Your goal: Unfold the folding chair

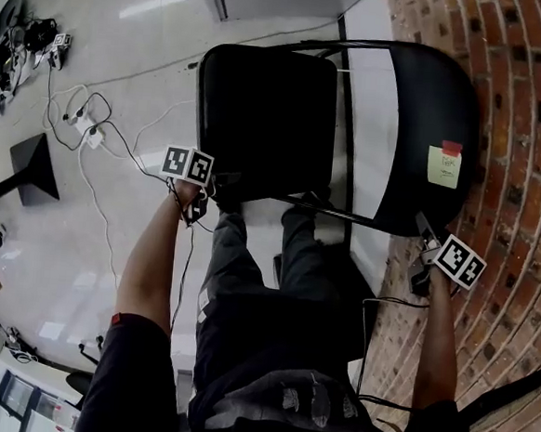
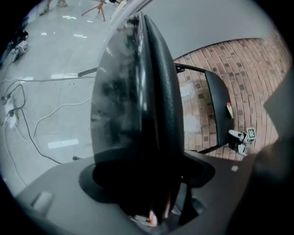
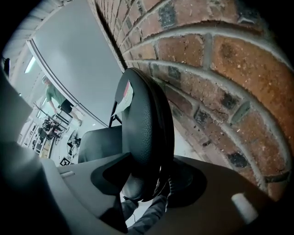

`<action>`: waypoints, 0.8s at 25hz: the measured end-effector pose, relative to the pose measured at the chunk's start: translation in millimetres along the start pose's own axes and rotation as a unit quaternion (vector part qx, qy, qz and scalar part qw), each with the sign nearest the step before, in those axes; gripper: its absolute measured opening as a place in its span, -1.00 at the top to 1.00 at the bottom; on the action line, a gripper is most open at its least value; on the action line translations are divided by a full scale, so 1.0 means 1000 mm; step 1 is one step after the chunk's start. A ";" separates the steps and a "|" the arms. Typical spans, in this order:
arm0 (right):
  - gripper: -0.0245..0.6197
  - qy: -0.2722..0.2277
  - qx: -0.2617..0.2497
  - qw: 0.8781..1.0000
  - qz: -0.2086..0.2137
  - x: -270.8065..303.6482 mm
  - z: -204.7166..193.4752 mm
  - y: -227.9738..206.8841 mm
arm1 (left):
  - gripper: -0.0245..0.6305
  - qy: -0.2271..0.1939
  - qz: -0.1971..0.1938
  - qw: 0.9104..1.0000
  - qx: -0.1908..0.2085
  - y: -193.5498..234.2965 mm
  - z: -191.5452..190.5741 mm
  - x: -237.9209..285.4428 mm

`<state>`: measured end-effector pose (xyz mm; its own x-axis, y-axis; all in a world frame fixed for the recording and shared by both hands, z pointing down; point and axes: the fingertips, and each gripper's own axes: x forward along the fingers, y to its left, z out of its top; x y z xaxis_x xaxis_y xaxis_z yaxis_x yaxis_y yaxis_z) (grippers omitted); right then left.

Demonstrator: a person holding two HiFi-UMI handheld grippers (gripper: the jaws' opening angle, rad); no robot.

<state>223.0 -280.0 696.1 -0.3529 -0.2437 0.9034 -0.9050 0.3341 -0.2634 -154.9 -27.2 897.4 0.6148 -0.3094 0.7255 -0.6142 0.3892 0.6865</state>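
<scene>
Cables: loose on the pale floor, far left.
Left gripper: jaws apart, with the near edge of the seat standing between them and not pinched.
Folding chair: black, seat swung away from the backrest.
Yellow note: stuck on the backrest.
Right gripper: clamped on the backrest's edge.
Brick wall: far right, just beside the backrest.
</scene>
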 end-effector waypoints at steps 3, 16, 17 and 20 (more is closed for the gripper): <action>0.23 0.008 0.001 1.000 0.004 0.006 -0.007 0.009 | -0.27 0.005 -0.007 1.000 -0.006 0.015 -0.007 -0.004; 0.33 0.037 -0.047 0.996 0.073 0.012 -0.017 0.060 | -0.40 0.006 -0.011 1.000 -0.024 0.058 -0.019 -0.004; 0.34 0.035 -0.049 0.995 0.074 0.012 -0.018 0.063 | -0.40 0.007 -0.012 1.000 -0.024 0.059 -0.019 -0.004; 0.35 0.029 -0.056 0.995 0.076 0.011 -0.019 0.071 | -0.44 0.004 -0.009 1.000 -0.026 0.066 -0.019 -0.004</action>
<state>159.1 -241.6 693.3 -0.4669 -0.1301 0.8747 -0.8087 0.4631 -0.3628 -188.8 15.8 938.3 0.6288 -0.3100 0.7131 -0.5772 0.4284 0.6952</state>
